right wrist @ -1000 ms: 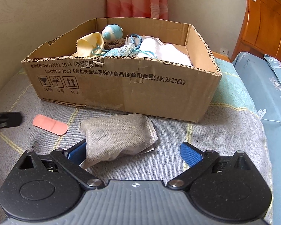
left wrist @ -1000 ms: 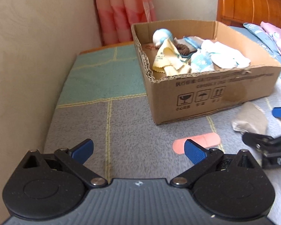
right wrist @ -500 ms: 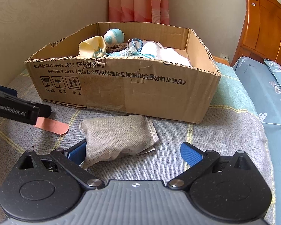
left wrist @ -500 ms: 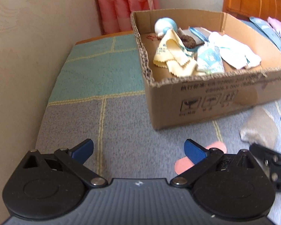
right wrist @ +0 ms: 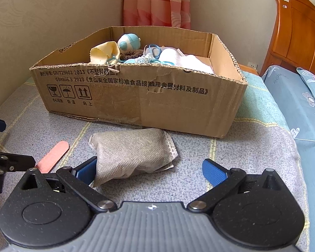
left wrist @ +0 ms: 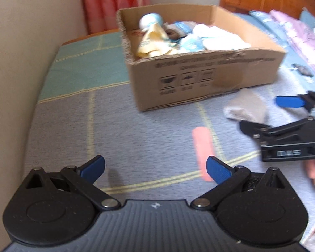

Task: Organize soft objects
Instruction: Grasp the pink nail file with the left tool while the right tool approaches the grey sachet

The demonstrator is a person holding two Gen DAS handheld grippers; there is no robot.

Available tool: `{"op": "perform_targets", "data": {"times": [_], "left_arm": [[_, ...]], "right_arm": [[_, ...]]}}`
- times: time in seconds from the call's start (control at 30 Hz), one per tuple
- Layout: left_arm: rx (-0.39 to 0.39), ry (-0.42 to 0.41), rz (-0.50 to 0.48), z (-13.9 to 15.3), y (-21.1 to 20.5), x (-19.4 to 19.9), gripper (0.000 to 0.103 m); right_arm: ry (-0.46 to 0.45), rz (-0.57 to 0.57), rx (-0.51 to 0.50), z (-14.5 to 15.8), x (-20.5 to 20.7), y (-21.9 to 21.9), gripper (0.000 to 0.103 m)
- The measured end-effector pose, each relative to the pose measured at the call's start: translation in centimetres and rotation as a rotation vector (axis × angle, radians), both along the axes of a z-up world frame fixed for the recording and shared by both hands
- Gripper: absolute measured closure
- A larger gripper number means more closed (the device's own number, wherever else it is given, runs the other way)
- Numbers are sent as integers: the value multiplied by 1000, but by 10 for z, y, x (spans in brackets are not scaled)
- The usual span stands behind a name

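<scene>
A cardboard box (right wrist: 149, 96) sits on a grey and teal checked cover (right wrist: 252, 147), toward its far edge near the wall and a pink curtain (right wrist: 155, 2). Inside the box lie a pale yellow cloth (right wrist: 104, 52), a blue-and-white ball (right wrist: 128, 42), a brown scrunchie (right wrist: 130, 55), blue crocheted pieces (right wrist: 146, 57) and white cloths (right wrist: 184, 59). The box's near wall carries black print: "GB/T29601 2013", "GB4806.9 2023" and a line of Chinese characters, above three handling symbols of a broken glass, an umbrella and two up-arrows. Just in front of the box a grey pouch (right wrist: 130, 153) lies on the cover. The right gripper (right wrist: 149, 168) is wide open and holds nothing; its left blue fingertip touches the pouch's near corner, and the pouch lies mostly between the fingers. A pink strip (right wrist: 52, 157) lies flat to the left of the pouch, apart from it. The left gripper (left wrist: 155, 168) is also spread wide and empty over bare cover, with the strip just beside its right fingertip. The left view is blurred; white lettering on the right gripper's side cannot be read there.
</scene>
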State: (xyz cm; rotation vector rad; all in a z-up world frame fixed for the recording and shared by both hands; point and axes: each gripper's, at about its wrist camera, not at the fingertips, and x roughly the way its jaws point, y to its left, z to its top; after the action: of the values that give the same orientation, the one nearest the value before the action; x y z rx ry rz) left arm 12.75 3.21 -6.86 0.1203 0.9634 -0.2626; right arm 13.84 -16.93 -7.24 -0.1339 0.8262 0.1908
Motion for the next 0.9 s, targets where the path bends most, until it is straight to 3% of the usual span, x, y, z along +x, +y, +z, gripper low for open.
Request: {"op": "perform_targets", "data": {"times": [0.2,0.23,0.37,0.43,0.63,0.77,0.9], "left_arm": [[-24,-14,-39,-5,-17,-4,8],[-27,-22,-45,-6,-20,-5,17],[-12,-57,-71,-9,-33,-10,36],[-22,-63,-80,-7,-36,-12,50],[-32,-83,-74,-5,-44,-12,75],[-28,-93,-52,-5,-44,-12,86],[-21,-83,-30,-3,-38,-12,86]], "right_arm": [[-7,26,3,0,-1,-3,0],[-11,34,3,0,-2,-3,0],[-26,65,9,-1,-4,-8,0],[-31,75,11,-1,-5,-10,0],[-44,81,15,-2,-7,-12,0],[-51,85,17,-3,-8,-12,0],[-51,94,18,-2,-10,-14,0]]}}
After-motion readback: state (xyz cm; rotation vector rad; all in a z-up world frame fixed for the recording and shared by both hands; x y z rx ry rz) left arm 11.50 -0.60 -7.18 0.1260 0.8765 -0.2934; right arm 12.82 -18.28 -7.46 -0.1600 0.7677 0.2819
